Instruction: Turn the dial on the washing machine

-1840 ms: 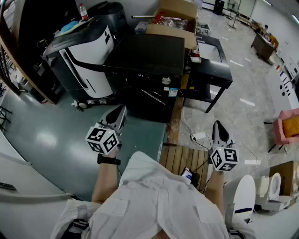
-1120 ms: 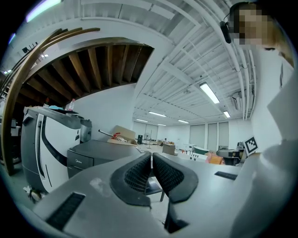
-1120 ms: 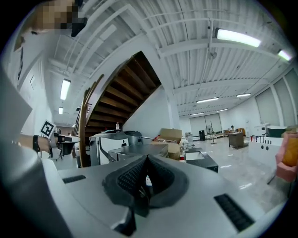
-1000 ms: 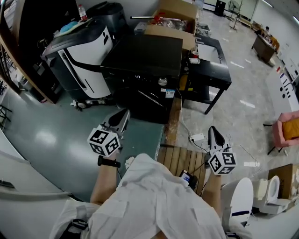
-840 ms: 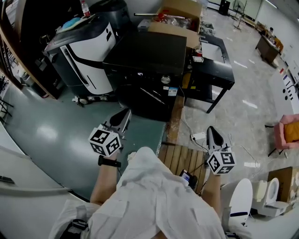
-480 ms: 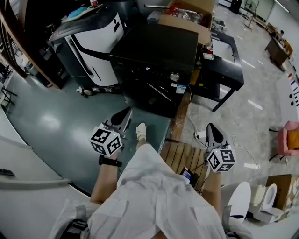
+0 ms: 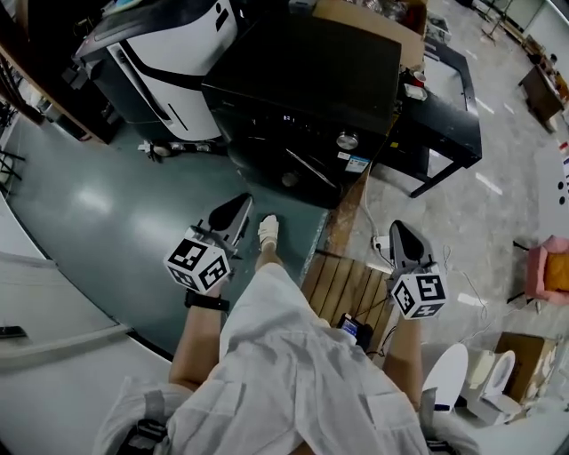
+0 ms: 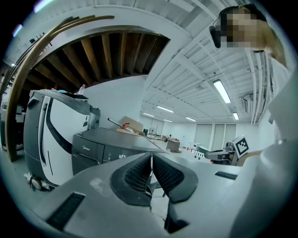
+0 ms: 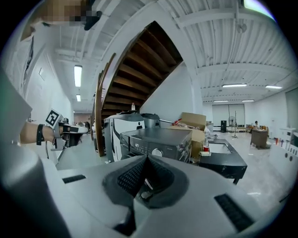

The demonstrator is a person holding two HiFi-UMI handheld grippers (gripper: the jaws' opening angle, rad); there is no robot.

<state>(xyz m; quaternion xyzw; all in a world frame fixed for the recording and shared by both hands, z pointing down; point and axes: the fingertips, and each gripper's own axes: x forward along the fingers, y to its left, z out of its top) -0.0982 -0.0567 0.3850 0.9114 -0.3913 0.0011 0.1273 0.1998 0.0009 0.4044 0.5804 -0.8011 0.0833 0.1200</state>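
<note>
The black washing machine [image 7: 311, 71] stands ahead of me, its round silver dial [image 7: 348, 140] at the right end of the front panel. My left gripper [image 7: 242, 203] hangs low before the machine's door, well short of it, jaws shut on nothing. My right gripper [image 7: 396, 229] is held to the right over the floor, also shut and empty. In the right gripper view the dial [image 9: 158, 152] shows just above the closed jaws [image 9: 146, 161], still at a distance. The left gripper view has the machine [image 8: 104, 148] beyond its shut jaws [image 8: 152, 160].
A white-and-black appliance [image 7: 169, 53] stands left of the washer, and a black table [image 7: 444, 124] to its right. A cardboard box [image 7: 373, 13] sits behind. A wooden pallet [image 7: 347, 289] and a power strip [image 7: 382, 242] lie by my feet; one foot [image 7: 268, 229] is forward.
The person has stepped toward the washing machine, so it looks larger and closer. A foot has come into view between the grippers. Both grippers stayed shut and low.
</note>
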